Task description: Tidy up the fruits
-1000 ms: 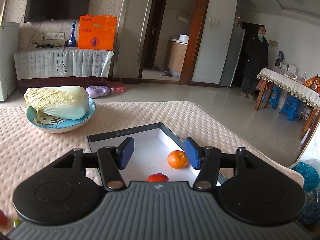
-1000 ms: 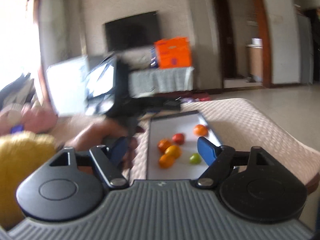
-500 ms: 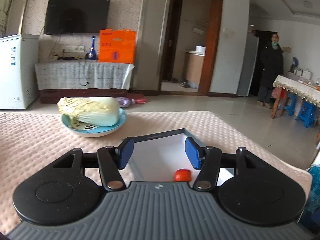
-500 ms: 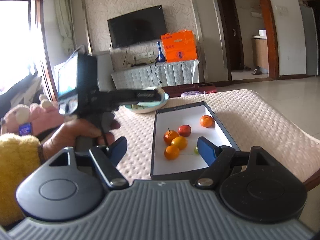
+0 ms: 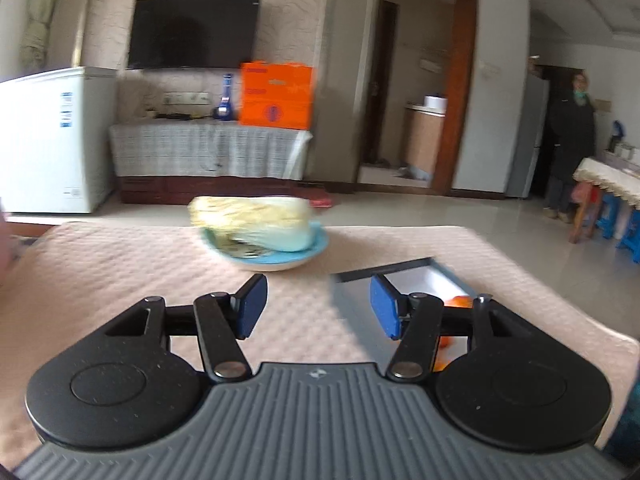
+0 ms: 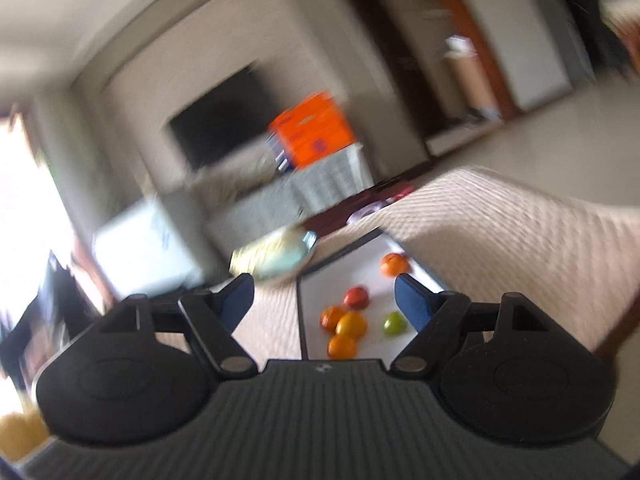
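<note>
- Six small fruits were seen lying in the white-floored tray (image 6: 308, 312) on the quilted table cover (image 6: 520, 240): an orange (image 6: 394, 264) at the tray's far end, a red fruit (image 6: 357, 297) nearer, a tight cluster of three orange fruits (image 6: 343, 330) nearer still, and a small green fruit (image 6: 394, 324) just beside the cluster (all blurred by motion).
- The right gripper (image 6: 323, 298) was held above the near end of the tray, its blue pads spread wide with nothing between them; the fruits were framed in the gap, well apart from both pads.
- The right view was tilted and heavily smeared.
- The left gripper (image 5: 318, 310) was likewise spread and empty, held level over the cover just left of the tray (image 5: 400, 270); only slivers of orange fruit (image 5: 458, 301) were visible behind its right finger.
- A cabbage (image 5: 252, 216) on a blue plate (image 5: 280, 260) was seen beyond the tray.
</note>
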### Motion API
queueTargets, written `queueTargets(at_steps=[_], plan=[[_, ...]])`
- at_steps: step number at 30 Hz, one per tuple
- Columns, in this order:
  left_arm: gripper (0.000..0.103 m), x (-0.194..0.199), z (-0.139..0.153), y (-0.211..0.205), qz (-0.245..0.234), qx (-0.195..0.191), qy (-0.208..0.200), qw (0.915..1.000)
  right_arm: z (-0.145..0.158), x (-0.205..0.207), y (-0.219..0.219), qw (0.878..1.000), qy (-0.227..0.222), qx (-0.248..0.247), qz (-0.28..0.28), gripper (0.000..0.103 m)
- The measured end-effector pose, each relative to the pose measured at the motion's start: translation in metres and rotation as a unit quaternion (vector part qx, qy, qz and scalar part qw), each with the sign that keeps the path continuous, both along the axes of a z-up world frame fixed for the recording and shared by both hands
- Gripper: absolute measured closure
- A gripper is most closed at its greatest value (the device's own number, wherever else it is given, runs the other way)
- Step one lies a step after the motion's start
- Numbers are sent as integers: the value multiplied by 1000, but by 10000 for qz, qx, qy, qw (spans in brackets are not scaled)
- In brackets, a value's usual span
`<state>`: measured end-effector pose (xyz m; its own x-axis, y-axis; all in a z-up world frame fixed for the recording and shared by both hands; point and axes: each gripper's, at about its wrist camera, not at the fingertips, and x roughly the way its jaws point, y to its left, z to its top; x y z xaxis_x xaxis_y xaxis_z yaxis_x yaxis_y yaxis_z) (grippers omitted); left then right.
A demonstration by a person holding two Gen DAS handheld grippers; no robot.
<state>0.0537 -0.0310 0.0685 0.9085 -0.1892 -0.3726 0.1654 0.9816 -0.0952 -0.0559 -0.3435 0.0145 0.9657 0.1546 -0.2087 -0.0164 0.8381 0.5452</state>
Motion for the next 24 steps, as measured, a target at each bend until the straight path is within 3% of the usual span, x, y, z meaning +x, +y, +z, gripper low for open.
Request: queueTargets(at_steps=[2,3,4,6,8,10,16,24], plan=[[40,-2,-2,16,88,218,105,9997,-8,2,-17,9971,78,659,-363,22],[40,-4,-3,24,140,323,166,9992,-10,4,-18,9957,169,799,-437,22],[40,-7,-5,31,179,422,221,9987,-9,8,-11,9974,220,631,-257,22],[40,-16,-7,44,223,578,225,9978,1,10,26,9976,52,-480,491,22],[32,-26,-8,58,286,635,243,9973,2,4,74,9749,-196,-1802,1291,24],[30,-31,-11,70,415,581,364,9968,-3,7,102,9575,-150,-2285,1753,24],[30,-40,-18,88,676,496,570,9948,-9,34,114,9687,2,-1843,1661,24],[30,-37,-25,93,804,610,672,9926,-18,41,162,9524,165,-2187,2116,24]])
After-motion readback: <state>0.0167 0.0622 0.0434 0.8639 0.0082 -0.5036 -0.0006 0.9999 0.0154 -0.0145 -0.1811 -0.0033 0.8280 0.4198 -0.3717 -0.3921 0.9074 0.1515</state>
